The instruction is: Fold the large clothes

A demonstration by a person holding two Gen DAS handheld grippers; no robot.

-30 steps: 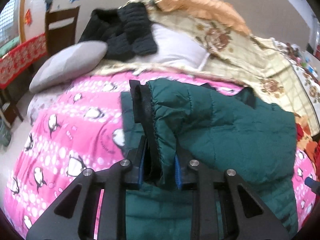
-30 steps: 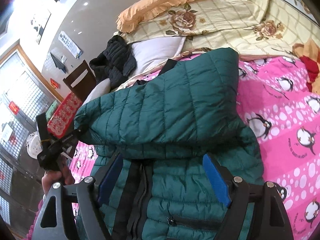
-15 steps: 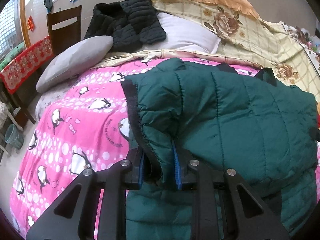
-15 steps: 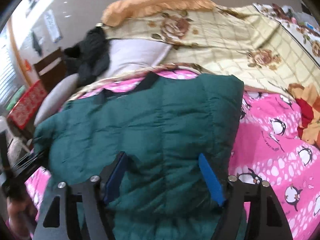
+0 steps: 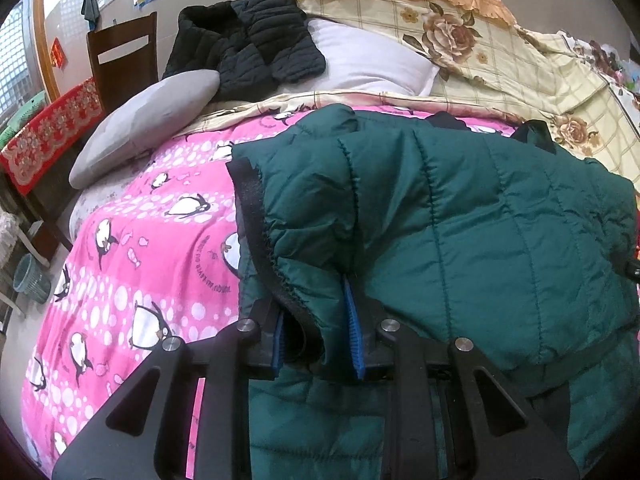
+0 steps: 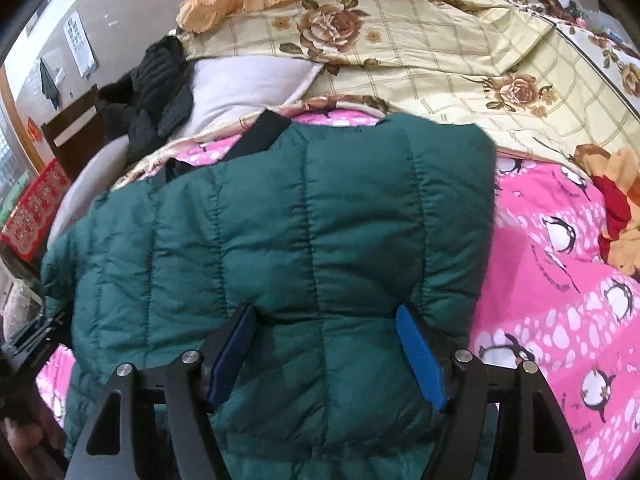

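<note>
Item: green puffer jacket (image 5: 460, 220), folded on pink penguin blanket (image 5: 152, 240) | handling: light, soft, springy, slippery shell; grip black-trimmed hem | left gripper (image 5: 318, 336) jaws opening, hem fold between | right gripper (image 6: 328, 352) fingers apart, straddling jacket.

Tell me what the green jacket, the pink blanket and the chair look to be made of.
Green jacket: quilted synthetic shell, slight sheen, stitched puffy channels; the filling can't be seen. Pink blanket: probably plush fleece, matte and soft-looking, printed with penguins. Chair: dark brown wood, smooth finish.
</note>
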